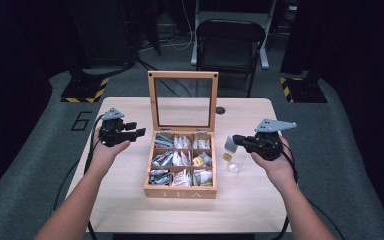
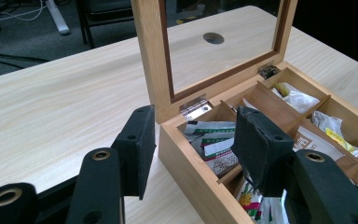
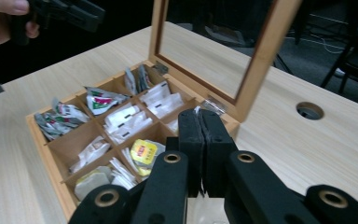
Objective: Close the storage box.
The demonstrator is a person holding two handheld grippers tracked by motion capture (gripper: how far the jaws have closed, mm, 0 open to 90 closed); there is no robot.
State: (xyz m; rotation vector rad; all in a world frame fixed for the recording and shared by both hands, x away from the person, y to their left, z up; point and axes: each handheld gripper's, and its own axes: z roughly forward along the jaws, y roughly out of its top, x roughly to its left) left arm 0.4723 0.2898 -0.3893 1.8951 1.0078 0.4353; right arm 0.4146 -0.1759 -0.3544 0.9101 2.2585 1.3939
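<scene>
You are holding the right hand-held gripper [image 1: 236, 139] clenched at the right of the high view. Its pads are pressing flat together in the right gripper view [image 3: 199, 116]. They appear to be pinching a thin pale tea sachet [image 1: 229, 144], which is showing just at the jaw tips, with a yellow tag [image 1: 226, 156] hanging under it.

The relation to watch is sachet to glass [image 1: 234, 166]. The glass is standing on the worktop [image 1: 245, 200] directly below the sachet in the frame, just right of the tea box [image 1: 180, 192]. It is close in front of your right hand. The sachet's long axis is hanging roughly up and down, so it is already pointing towards the glass mouth. Judging from this, you are lining up a drop into the glass, and a short descent should do it. Your right hand is clearly the nearer one.

You are holding the left hand-held gripper [image 1: 136, 129] to the left of the box, well apart from the glass. Its jaws are standing part-way open with nothing between them [image 2: 193, 126], and they are pointing at the box's rear corner beside the upright lid [image 1: 182, 75].
</scene>
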